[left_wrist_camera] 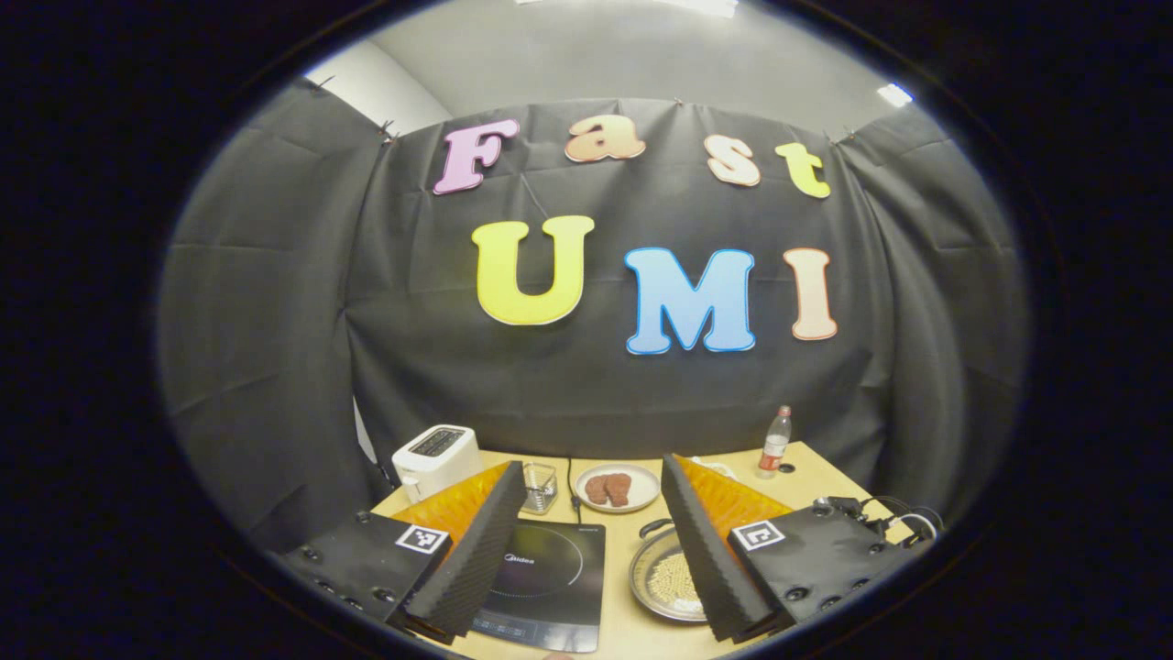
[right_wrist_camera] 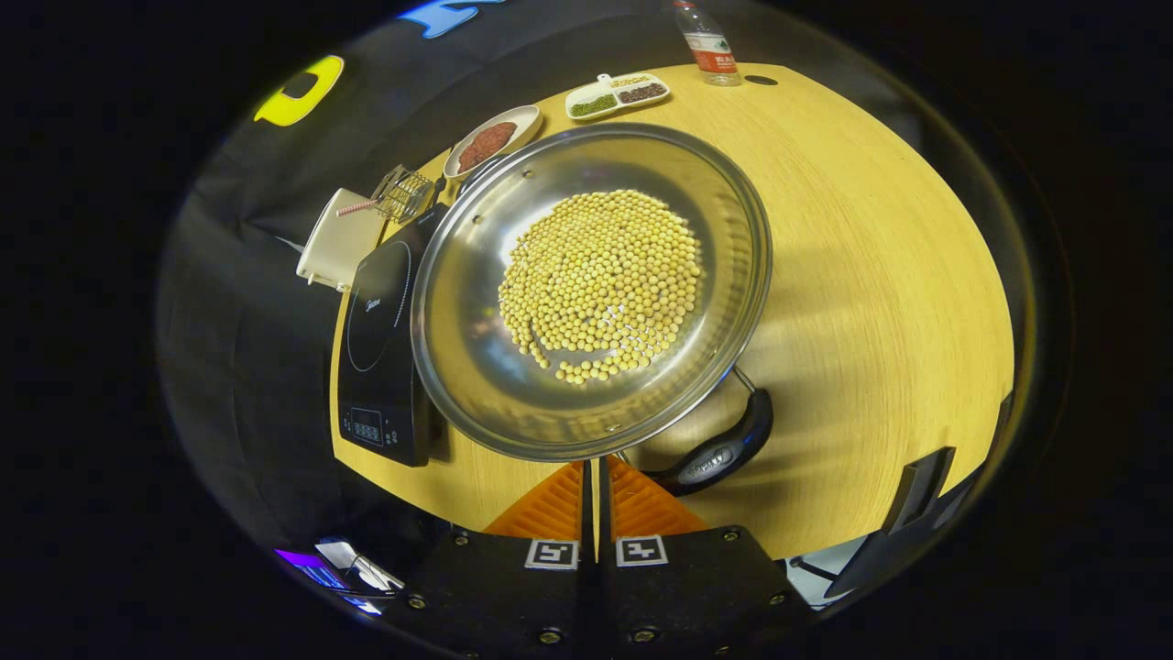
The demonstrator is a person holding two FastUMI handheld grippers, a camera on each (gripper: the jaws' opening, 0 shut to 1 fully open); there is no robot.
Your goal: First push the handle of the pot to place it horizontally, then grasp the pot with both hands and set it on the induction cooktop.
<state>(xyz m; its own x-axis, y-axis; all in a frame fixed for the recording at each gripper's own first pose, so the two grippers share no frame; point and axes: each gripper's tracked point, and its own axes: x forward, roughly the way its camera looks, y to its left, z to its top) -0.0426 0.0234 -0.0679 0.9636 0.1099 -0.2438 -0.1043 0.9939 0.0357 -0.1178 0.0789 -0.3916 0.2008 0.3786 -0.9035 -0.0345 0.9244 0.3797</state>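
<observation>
Right gripper (right_wrist_camera: 594, 477) jaws pinched together at pot (right_wrist_camera: 591, 289) rim, probably for nudging handle (right_wrist_camera: 719, 456). Left gripper (left_wrist_camera: 591, 541) jaws wide, hovering above cooktop (left_wrist_camera: 548, 579), waiting on bench (left_wrist_camera: 632, 632).

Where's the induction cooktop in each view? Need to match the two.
Left gripper view: induction cooktop at bottom centre, between the hand-held gripper's two fingers, left of the pot.
Right gripper view: induction cooktop at centre-left, its long edge beside the pot.
Shared landmark: the plate of reddish-brown food, at the table's far side.
</observation>
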